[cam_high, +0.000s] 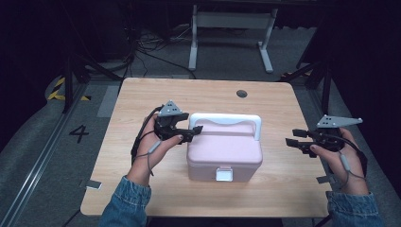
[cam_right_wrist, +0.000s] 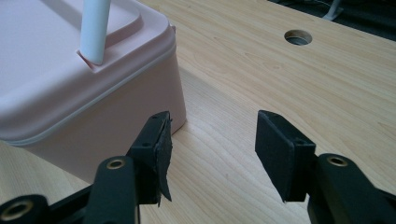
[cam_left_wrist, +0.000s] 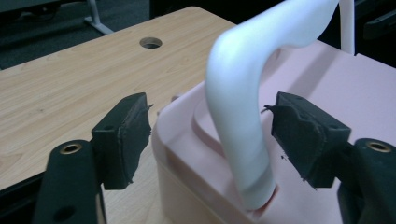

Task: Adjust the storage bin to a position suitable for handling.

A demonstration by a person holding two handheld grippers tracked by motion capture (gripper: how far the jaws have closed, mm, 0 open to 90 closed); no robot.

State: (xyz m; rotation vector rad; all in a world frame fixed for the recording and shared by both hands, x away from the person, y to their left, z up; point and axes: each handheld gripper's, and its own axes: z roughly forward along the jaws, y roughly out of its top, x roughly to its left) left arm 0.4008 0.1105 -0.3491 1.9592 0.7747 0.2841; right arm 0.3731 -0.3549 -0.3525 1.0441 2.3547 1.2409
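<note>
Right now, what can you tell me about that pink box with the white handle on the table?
The pink box looks like smooth plastic with rounded corners, its lid shut and a white latch at the front. It stands flat near the middle of the wooden table. Its white handle stands upright over the lid. The left gripper has its jaws either side of one handle leg, not pressing it. The right gripper waits open beside the box, clear of it.
</note>
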